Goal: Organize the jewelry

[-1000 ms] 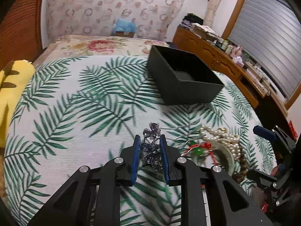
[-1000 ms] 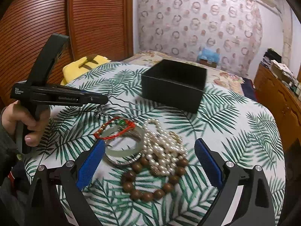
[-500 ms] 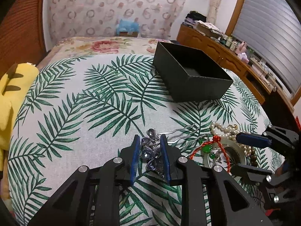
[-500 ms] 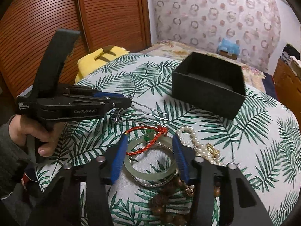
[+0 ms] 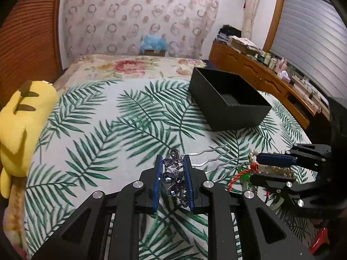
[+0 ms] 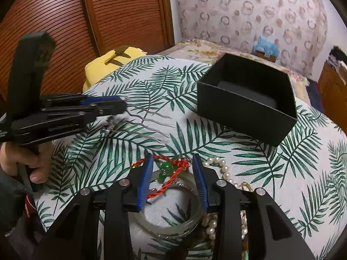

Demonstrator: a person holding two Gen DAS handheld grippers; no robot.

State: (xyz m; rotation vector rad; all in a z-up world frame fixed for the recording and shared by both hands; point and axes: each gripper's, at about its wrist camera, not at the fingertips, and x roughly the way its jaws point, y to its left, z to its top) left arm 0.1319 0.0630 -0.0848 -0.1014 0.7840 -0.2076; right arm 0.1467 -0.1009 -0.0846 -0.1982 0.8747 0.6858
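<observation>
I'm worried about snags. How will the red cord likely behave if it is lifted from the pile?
Probably floppy: the red cord lies in loose kinks across the jade bangle. Its green beads would likely dangle and swing. It may drag, since it sits beside the pearls.

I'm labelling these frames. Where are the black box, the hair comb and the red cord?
black box (image 6: 243,117), right wrist view, near wall.
hair comb (image 5: 173,176), left wrist view, jewelled head.
red cord (image 6: 173,176), right wrist view, twisted stretch by the green beads.
</observation>
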